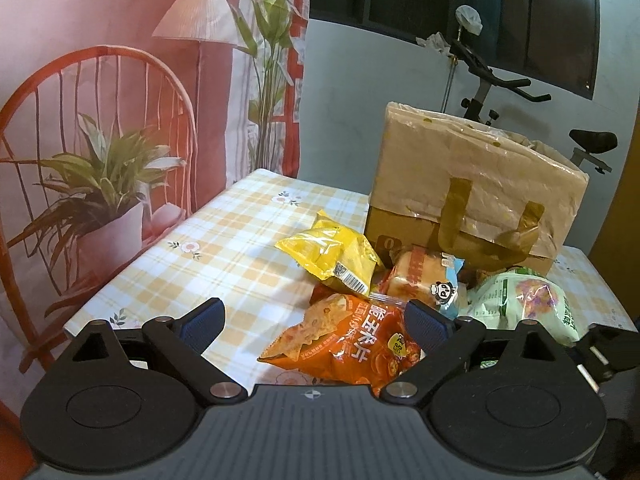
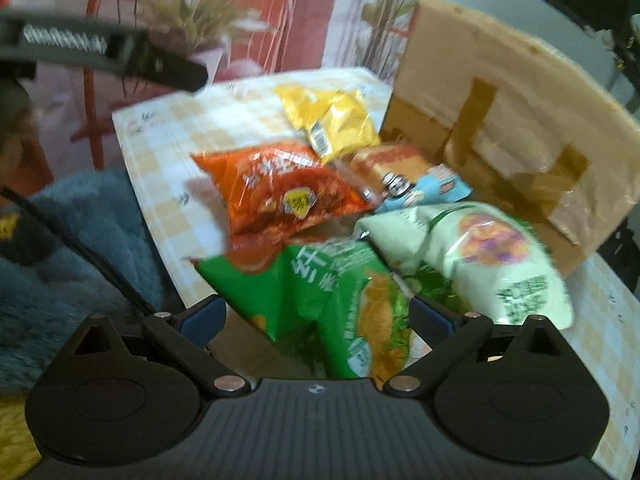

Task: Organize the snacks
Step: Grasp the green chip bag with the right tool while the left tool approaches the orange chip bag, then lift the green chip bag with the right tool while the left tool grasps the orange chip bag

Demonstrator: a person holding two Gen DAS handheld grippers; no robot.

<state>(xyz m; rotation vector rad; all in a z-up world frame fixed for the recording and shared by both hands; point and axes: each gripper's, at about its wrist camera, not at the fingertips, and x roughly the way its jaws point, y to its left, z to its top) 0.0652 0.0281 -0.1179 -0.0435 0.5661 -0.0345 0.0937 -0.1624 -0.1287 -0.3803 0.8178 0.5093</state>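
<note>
The left claw points forward and somewhat downward over the near edge of the surface, which wears a yellow checked cloth. Its jaws stand wide and hold nothing. The orange bag lies on the cloth below, between the two blue pads and close to the right one, but neither pad presses on it.

The right claw tilts more steeply toward the pile of snacks, and its view is smeared by motion. Its jaws are also spread wide. The green bag lies between and below the pads at the near edge of the surface, and no pad squeezes it, so this claw too is empty.

The snacks sit bunched together in front of the box, a cardboard one covered with crinkled brown plastic and strips of tape, standing at the far right of the surface. The yellow bag lies farthest to the left, just beside the box. The bread pack, with a small panda on its wrapper, rests against the box front, touching the orange bag. The pale bag lies to the right of it, near the green bag.

In the right wrist view the left claw's dark body crosses the upper left corner, and a fluffy blue sleeve shows beside the surface.
</note>
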